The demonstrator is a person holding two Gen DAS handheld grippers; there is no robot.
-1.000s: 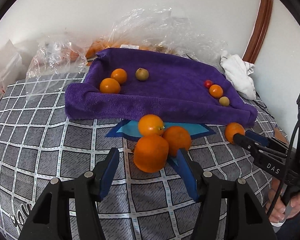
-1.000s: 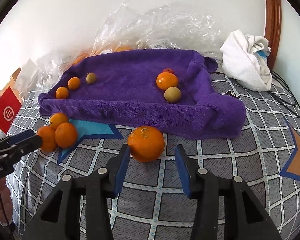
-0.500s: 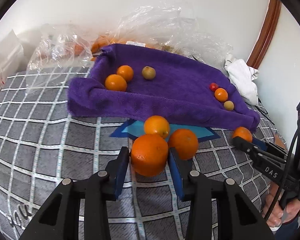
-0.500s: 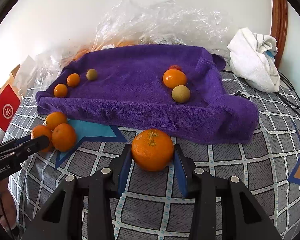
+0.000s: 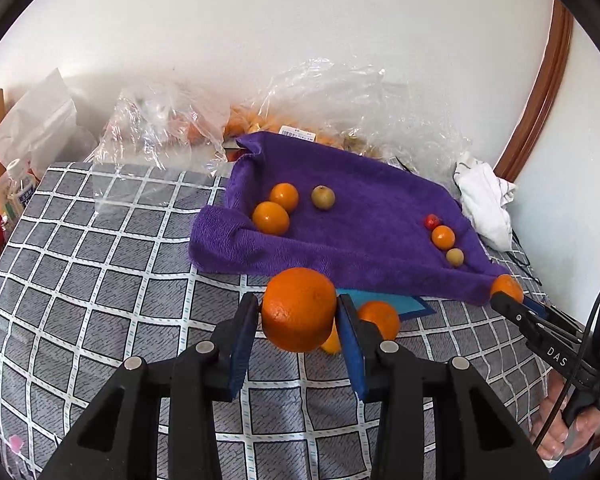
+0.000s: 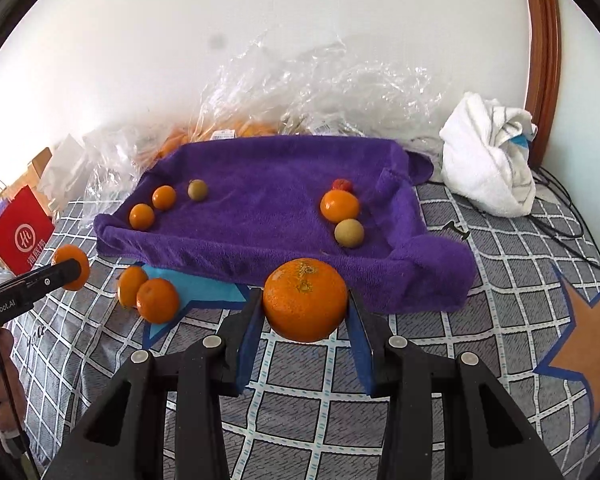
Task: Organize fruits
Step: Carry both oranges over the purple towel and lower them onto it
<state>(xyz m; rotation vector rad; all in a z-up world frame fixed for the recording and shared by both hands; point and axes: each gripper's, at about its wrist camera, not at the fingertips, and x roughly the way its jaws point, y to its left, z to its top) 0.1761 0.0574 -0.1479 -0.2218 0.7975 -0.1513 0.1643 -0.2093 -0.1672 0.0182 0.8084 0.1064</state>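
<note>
Oranges: the left tool [image 5: 298, 314] grips one orange [image 5: 299, 309]. The right tool [image 6: 305, 312] grips another [image 6: 305, 305], both clear of the purple towel [image 6: 260, 236].

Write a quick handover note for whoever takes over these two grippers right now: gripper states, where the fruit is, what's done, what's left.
Left gripper: jaws shut on an orange.
Right gripper: jaws shut on another orange.
Purple towel tray: six small fruits inside, three near the left end, three near the right.
Two oranges lie on the checked cover in front of the tray.
Done: both oranges gripped.
Left: probably place both in the tray, then fetch the two loose ones.
</note>
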